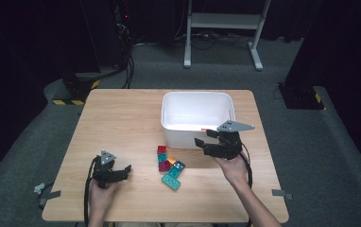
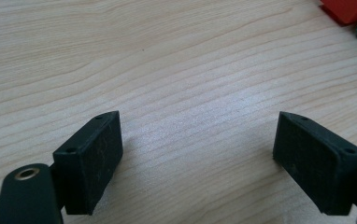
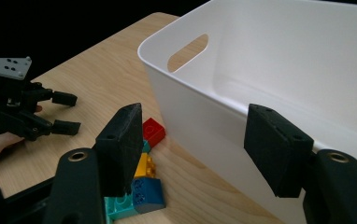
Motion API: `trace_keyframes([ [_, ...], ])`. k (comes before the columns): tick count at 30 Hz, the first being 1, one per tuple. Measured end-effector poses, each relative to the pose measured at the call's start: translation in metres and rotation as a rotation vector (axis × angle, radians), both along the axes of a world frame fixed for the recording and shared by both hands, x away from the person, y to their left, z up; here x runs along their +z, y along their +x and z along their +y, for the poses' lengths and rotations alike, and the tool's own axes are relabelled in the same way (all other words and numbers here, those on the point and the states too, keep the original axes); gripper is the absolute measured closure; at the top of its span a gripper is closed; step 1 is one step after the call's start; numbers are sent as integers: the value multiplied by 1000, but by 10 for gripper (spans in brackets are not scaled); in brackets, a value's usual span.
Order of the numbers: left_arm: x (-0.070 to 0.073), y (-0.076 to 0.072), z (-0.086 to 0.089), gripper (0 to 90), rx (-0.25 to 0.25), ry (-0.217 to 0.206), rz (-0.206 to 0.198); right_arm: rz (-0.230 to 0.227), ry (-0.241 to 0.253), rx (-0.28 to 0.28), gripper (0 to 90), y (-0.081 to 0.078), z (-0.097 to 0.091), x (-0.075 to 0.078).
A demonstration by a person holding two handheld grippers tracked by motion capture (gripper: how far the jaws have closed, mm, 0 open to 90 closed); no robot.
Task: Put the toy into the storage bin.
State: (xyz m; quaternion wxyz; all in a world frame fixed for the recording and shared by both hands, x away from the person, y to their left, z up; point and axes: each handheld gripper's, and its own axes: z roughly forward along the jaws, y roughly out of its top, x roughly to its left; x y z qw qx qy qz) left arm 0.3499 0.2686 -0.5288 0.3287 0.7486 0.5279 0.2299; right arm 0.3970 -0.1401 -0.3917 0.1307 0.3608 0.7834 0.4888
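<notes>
While both tools stand empty, the parts read as follows.
Right gripper (image 1: 206, 142): jaws spread wide, nothing between them, held above the near wall of the white bin (image 1: 169, 124), just right of the bricks.
Left gripper (image 1: 124, 170): jaws apart over bare table (image 1: 122, 118), well left of the bricks.
Toy bricks (image 1: 170, 166): a small cluster in red, teal, yellow and blue, lying on the table just in front of the bin.
</notes>
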Motion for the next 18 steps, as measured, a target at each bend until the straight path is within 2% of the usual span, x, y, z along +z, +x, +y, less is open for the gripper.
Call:
trace_keyframes([
  [1,0,0,0,159,0,0,0,10,6,5,383,-1,2,-6],
  [4,0,0,0,159,1,-2,0,22,4,11,388,-2,4,-11],
  [14,0,0,0,159,1,0,0,71,-25,45,400,-6,16,-43],
  [15,0,0,0,159,1,0,0,88,-17,54,402,-6,19,-49],
  [18,0,0,0,159,0,0,0,92,-25,67,404,-6,24,-55],
])
